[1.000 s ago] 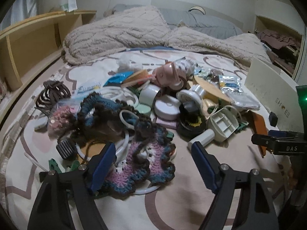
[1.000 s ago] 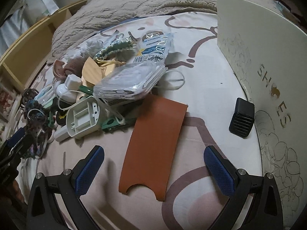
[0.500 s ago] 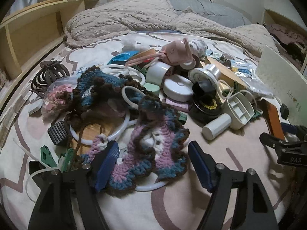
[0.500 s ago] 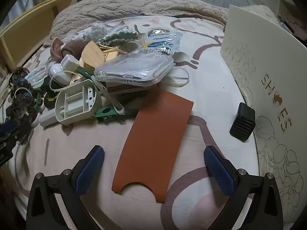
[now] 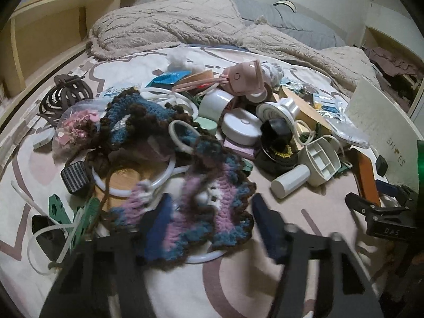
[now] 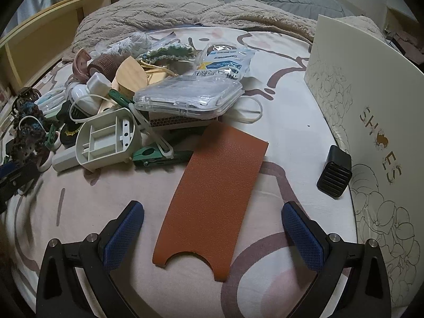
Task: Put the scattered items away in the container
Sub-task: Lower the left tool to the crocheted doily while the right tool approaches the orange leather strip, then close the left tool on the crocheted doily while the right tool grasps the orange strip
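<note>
While its jaws close in, the left gripper (image 5: 209, 222) straddles the near edge of the crocheted piece (image 5: 201, 212), a purple, blue and brown doily lying over white plastic rings (image 5: 132, 189); the blurred pads do not yet visibly press the yarn. Farther off lies the heap: a black ribbed cap (image 5: 74, 179) to the left, a white round case (image 5: 242, 129) and a pink gadget (image 5: 243, 78) beyond. The right gripper (image 6: 212, 229) stands spread wide, holding nothing, either side of the near end of an orange leather sleeve (image 6: 214, 185) flat on the bedsheet (image 6: 286, 122). To its right, a small black ribbed block (image 6: 334, 171) sits just beside the cream shoe box (image 6: 371, 111), the container at the scene's right edge.
</note>
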Demonstrator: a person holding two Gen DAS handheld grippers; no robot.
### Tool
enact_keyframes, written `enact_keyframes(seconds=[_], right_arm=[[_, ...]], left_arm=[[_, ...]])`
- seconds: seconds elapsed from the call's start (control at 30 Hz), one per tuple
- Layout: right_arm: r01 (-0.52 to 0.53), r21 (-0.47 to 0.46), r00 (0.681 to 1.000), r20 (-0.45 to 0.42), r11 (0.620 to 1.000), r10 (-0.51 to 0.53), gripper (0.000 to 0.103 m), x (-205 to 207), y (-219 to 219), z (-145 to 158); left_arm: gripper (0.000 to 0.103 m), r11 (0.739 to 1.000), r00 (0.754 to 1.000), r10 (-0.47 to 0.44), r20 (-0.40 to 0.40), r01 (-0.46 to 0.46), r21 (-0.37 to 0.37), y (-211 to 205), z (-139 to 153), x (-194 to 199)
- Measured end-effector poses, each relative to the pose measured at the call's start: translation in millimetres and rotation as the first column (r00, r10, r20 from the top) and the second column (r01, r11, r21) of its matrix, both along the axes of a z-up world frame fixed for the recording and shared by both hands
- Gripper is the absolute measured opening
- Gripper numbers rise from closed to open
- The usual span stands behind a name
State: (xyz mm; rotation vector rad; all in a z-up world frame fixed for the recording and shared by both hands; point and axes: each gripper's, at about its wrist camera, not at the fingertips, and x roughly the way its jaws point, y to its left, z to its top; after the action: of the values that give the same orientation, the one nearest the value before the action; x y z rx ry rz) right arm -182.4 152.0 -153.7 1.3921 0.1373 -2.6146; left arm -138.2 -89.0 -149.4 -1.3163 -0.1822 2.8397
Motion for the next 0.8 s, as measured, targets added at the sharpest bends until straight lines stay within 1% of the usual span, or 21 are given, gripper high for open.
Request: enact_keyframes(seconds=[0.07, 0.1, 0.17, 0.23, 0.27, 0.33, 0.4, 0.53, 0.6, 0.63, 0.67, 0.7, 0.73, 0.77, 0.8], right_arm=[[0.0, 0.004, 1.0, 0.002, 1.0, 0.0, 0.103, -0.3, -0.3, 0.0], [0.001, 0.006, 1.0, 0.002, 1.0, -0.001, 0.103, -0.5, -0.6, -0.1], [0.001, 0.007, 1.0, 0.001, 1.0, -0.001, 0.103, -0.3, -1.0, 0.0], [0.001, 0.004, 1.0, 0.001, 1.0, -0.001, 0.103, -0.2, -1.4, 0.4], [0.0, 0.004, 1.0, 0.0, 1.0, 0.0, 0.103, -0.1, -1.7, 0.5], [-0.001, 0.001, 1.0, -0.001, 1.0, 0.001, 0.103, -0.1, -1.5, 0.9], [-0.002, -0.006, 1.0, -0.003, 1.0, 0.002, 0.103, 0.6, -0.2, 1.3], [-0.017, -0.032, 1.0, -0.008, 0.999, 0.016, 0.103, 2.7, 2.4, 3.5], [-0.022, -0.032, 1.0, -0.019, 0.999, 0.021, 0.097, 5.4, 2.3, 4.6], [-0.021, -0.03, 0.999, -0.029, 0.999, 0.02, 0.09, 7.1, 2.0, 5.8], [-0.024, -0.034, 0.999, -0.035, 0.999, 0.023, 0.08, 8.6, 1.9, 7.3], [-0.031, -0.044, 0.999, -0.038, 0.999, 0.029, 0.074, 10.3, 1.8, 8.8], [-0.037, -0.054, 0.999, -0.039, 0.998, 0.035, 0.061, 12.3, 1.7, 10.0], [-0.036, -0.06, 0.999, -0.041, 0.998, 0.033, 0.056, 14.8, 1.9, 11.2], [-0.033, -0.064, 0.999, -0.043, 0.997, 0.03, 0.054, 17.2, 2.3, 12.0]], left_arm=[[0.041, 1.0, 1.0, -0.021, 0.002, 0.021, 0.019, 1.1, 0.1, -0.2], [0.038, 1.0, 1.0, -0.026, 0.003, 0.026, 0.017, 2.2, 0.0, -0.6], [0.038, 0.999, 0.999, -0.037, 0.0, 0.037, -0.012, 6.4, 0.2, -0.2], [0.033, 0.999, 0.999, -0.038, -0.003, 0.038, -0.009, 6.4, 1.6, 0.8], [0.018, 0.999, 0.999, -0.039, -0.008, 0.039, 0.003, 4.9, 2.5, 1.4], [0.018, 0.999, 0.999, -0.037, -0.012, 0.038, 0.024, 1.6, 4.5, 1.8], [0.017, 0.999, 0.999, -0.037, -0.018, 0.037, 0.027, 1.5, 5.7, 2.8], [0.017, 0.999, 0.998, -0.03, -0.062, 0.033, 0.041, 0.0, 14.9, 9.3], [0.017, 0.998, 0.996, -0.026, -0.087, 0.031, 0.056, -1.5, 21.1, 13.9], [0.017, 0.998, 0.995, -0.025, -0.096, 0.031, 0.06, -2.0, 23.1, 16.6], [0.017, 0.998, 0.995, -0.024, -0.102, 0.031, 0.063, -2.1, 24.8, 19.4], [0.017, 0.997, 0.994, -0.025, -0.104, 0.032, 0.066, -1.8, 26.0, 21.6], [0.017, 0.997, 0.993, -0.032, -0.11, 0.04, 0.072, -0.5, 27.4, 24.9], [0.017, 0.996, 0.993, -0.039, -0.115, 0.048, 0.078, 1.1, 28.7, 27.6], [0.017, 0.995, 0.992, -0.045, -0.121, 0.055, 0.083, 2.6, 29.8, 29.9]])
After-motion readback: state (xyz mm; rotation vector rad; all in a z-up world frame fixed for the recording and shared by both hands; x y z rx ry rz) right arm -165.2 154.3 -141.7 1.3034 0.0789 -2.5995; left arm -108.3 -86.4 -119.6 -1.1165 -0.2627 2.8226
